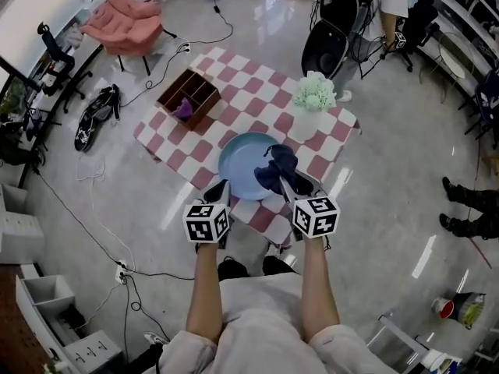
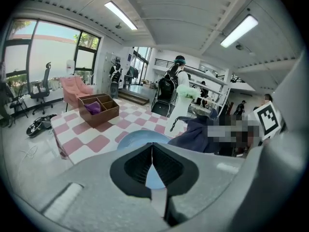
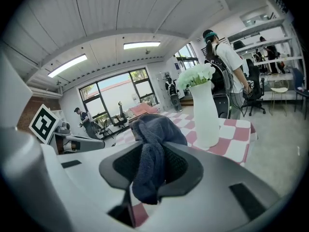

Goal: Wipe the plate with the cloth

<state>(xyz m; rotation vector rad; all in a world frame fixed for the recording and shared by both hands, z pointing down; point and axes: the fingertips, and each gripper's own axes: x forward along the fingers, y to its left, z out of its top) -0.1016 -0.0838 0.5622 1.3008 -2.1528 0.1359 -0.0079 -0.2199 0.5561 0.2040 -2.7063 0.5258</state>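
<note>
Soft, limp dark-blue cloth, pinched mid-bunch in the right gripper, hangs over the smooth round light-blue plate, which probably slides easily; the left gripper is closed and empty at the plate's near rim.

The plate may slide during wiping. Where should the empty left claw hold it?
Probably its near-left rim, the left claw coming in low from the near side. The plate lies flat, so only the thin rim can be pinched, and the cloth in the right claw hangs over its right side.
</note>
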